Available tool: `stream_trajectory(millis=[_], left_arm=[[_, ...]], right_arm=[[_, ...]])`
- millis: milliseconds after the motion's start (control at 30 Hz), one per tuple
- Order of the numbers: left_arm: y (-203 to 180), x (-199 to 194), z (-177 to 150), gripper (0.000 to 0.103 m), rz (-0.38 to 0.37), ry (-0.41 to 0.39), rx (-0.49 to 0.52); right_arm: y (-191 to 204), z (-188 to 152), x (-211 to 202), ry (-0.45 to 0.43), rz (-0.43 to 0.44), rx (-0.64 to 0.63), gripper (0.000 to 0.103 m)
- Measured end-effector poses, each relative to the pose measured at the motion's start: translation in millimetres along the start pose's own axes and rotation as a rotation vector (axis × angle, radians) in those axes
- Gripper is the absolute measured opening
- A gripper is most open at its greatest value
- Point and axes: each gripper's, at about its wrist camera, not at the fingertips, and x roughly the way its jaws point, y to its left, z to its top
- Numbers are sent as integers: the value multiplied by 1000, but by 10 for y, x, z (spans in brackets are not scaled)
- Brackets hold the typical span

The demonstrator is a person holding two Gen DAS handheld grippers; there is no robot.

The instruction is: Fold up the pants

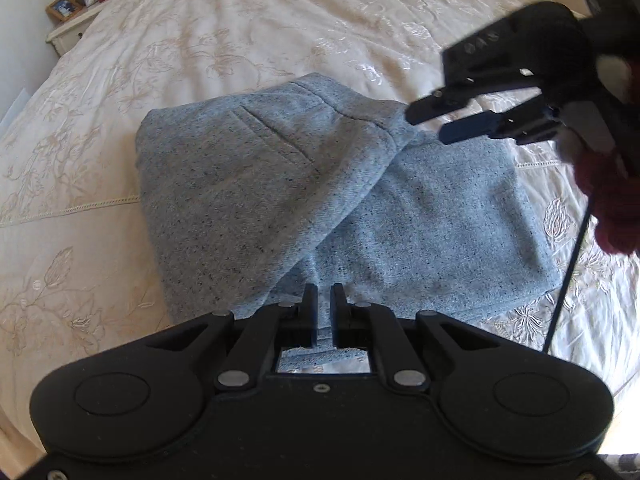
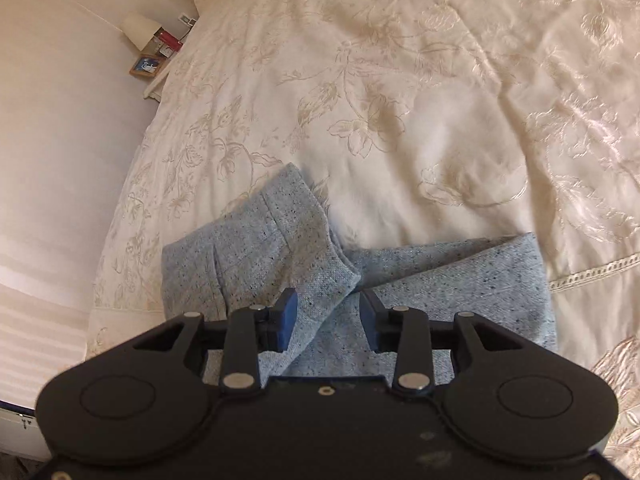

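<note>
Light blue speckled pants (image 1: 312, 200) lie folded into a thick bundle on the cream bedspread (image 1: 224, 32), the waistband part with a pocket lapped over the lower layers. My left gripper (image 1: 324, 294) hovers over the near edge of the pants, its jaws almost closed with a narrow gap and nothing between them. My right gripper (image 1: 428, 126) shows at the upper right of the left wrist view, open, just above the far right corner of the top fold. In the right wrist view the right gripper (image 2: 328, 300) is open above the pants (image 2: 280, 264).
A white nightstand (image 1: 68, 28) with a photo frame (image 1: 64, 8), a red can and a lamp base stands beyond the bed's far left corner. A wall (image 2: 60, 140) runs along the bed's left side. A thin black cable (image 1: 568, 272) hangs at the right.
</note>
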Motion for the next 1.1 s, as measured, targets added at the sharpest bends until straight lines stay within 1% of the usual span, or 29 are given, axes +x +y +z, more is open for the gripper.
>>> stream_trajectory(millis=[100,200,233,300,333,367,433,467,500,533,600,633,700,767,867,933,1000,1033,1067,1100], left_arm=[[-75,177,-10,15,-2,34,17],[22,343,-96,16,26,84,-32],[77,365,-135,20,33,94,-55],[199,347,-196,21,-8,79,-98],[246,323,-215,21,-18,73,-114],[284,301,-230,21,-10,71,-127],[352,257,-253,20,32,66,-153],[403,240,-267,20,51,68,-179],[463,237,-283,20,54,77,-210],[519,242,-305,22,51,92,-237],[622,255,-355,24,27,117,-278],[648,267,-376,24,22,127,-283],[654,275,-424,24,30,141,-274],[646,295,-486,24,42,146,-267],[620,248,-540,23,44,145,-259],[603,184,-561,23,37,141,-238],[571,83,-609,23,22,139,-209],[569,45,-624,23,13,140,-198],[562,4,-646,23,7,142,-184],[560,-45,-684,23,10,144,-166]], right_arm=[[34,47,203,54,-13,7,40],[70,35,329,88,-32,-2,40],[76,41,367,94,-34,-1,41],[92,53,418,100,-33,8,41],[91,50,447,104,-34,17,42],[80,44,478,108,-37,30,42],[60,33,544,118,-47,58,42],[50,27,578,118,-46,74,42],[51,19,592,112,-41,85,42],[66,6,593,100,-34,91,42],[143,-16,562,71,-19,58,34],[228,-20,533,55,-22,17,16],[473,-30,394,9,-39,-112,15],[730,-55,147,-62,-28,-228,14],[1055,-170,-332,-166,4,-333,13],[1164,-317,-673,-234,-5,-377,13],[1158,-508,-972,-294,-27,-380,13],[1087,-642,-1111,-322,-46,-364,13],[985,-774,-1194,-339,-83,-347,13],[865,-882,-1196,-337,-131,-323,13]])
